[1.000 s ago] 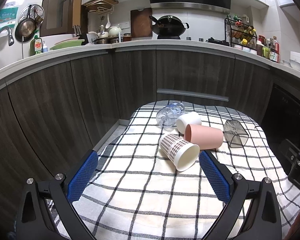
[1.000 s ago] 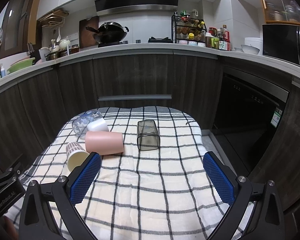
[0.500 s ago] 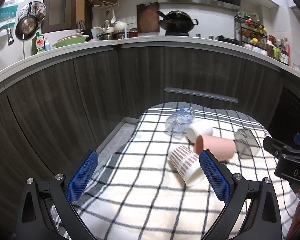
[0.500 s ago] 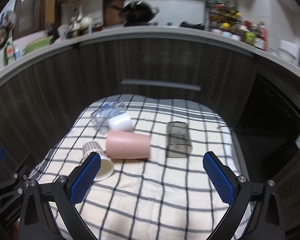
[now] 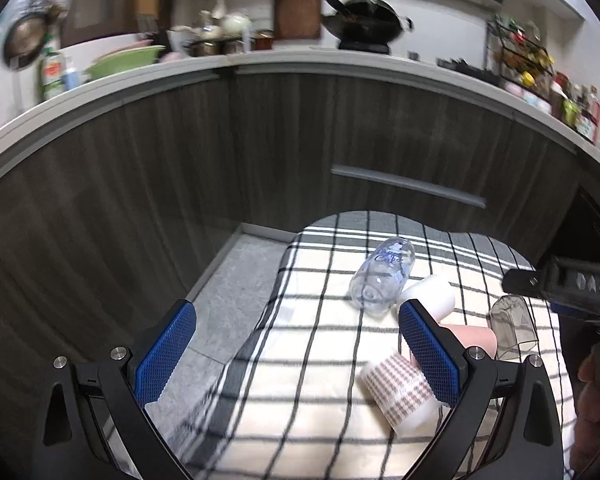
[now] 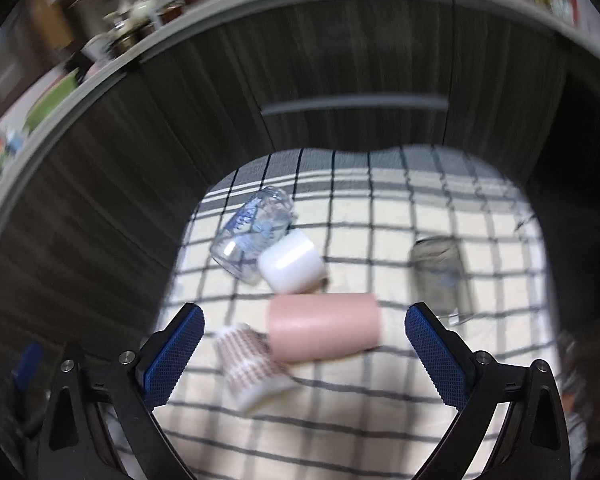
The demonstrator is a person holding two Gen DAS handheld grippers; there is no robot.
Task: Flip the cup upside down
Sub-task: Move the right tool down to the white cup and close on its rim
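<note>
Several cups lie on their sides on a checked cloth (image 6: 340, 420): a pink cup (image 6: 324, 332), a white cup (image 6: 292, 266), a dotted paper cup (image 6: 252, 364), a clear glass with blue print (image 6: 252, 236) and a smoky grey cup (image 6: 442, 276). My right gripper (image 6: 304, 356) is open and empty, above and in front of the pink cup. My left gripper (image 5: 296, 352) is open and empty, left of the cups; its right finger hides part of the pink cup (image 5: 476, 338). The dotted cup (image 5: 400, 394), the clear glass (image 5: 382, 276) and the grey cup (image 5: 512, 326) show there too.
Dark wood cabinets (image 5: 340, 140) with a grey handle (image 5: 408, 186) curve behind the cloth. Grey floor (image 5: 228, 300) lies left of the cloth. The right gripper's body (image 5: 572, 288) and a hand show at the left view's right edge. A cluttered counter (image 5: 300, 56) runs above.
The right gripper has moved forward and tilted down toward the cups, which now look larger. The left gripper has swung left, so the cups sit further right in its view.
</note>
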